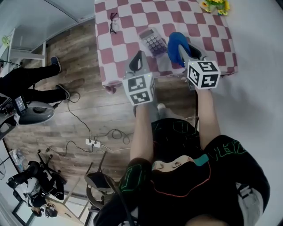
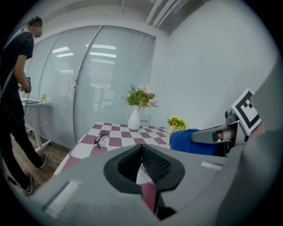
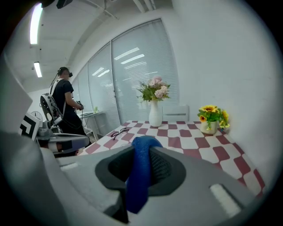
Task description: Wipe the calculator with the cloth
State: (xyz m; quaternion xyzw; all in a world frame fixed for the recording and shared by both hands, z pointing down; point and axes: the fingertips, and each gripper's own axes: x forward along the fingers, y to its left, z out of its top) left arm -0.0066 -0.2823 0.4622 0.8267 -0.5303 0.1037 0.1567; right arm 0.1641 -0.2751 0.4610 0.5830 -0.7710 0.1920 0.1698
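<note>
A grey calculator [image 1: 152, 41] with purple keys lies face up on the red-and-white checked table [image 1: 212, 39], near its front edge. Just right of it, a blue cloth [image 1: 176, 44] is bunched up above the table. My right gripper [image 1: 188, 52] is shut on that cloth [image 3: 142, 172], which hangs down between the jaws. My left gripper [image 1: 138, 59] hovers at the table's front edge, just short of the calculator, jaws shut with nothing in them [image 2: 141, 146]. In the left gripper view the cloth [image 2: 192, 140] and right gripper [image 2: 221, 134] show at the right.
Black glasses [image 1: 113, 22] lie at the table's left side. A small pot of sunflowers [image 1: 216, 6] stands at the far right corner, and a white vase of flowers [image 3: 154, 112] at the far edge. A person [image 2: 13, 88] stands left of the table. Cables and a power strip [image 1: 93, 142] lie on the floor.
</note>
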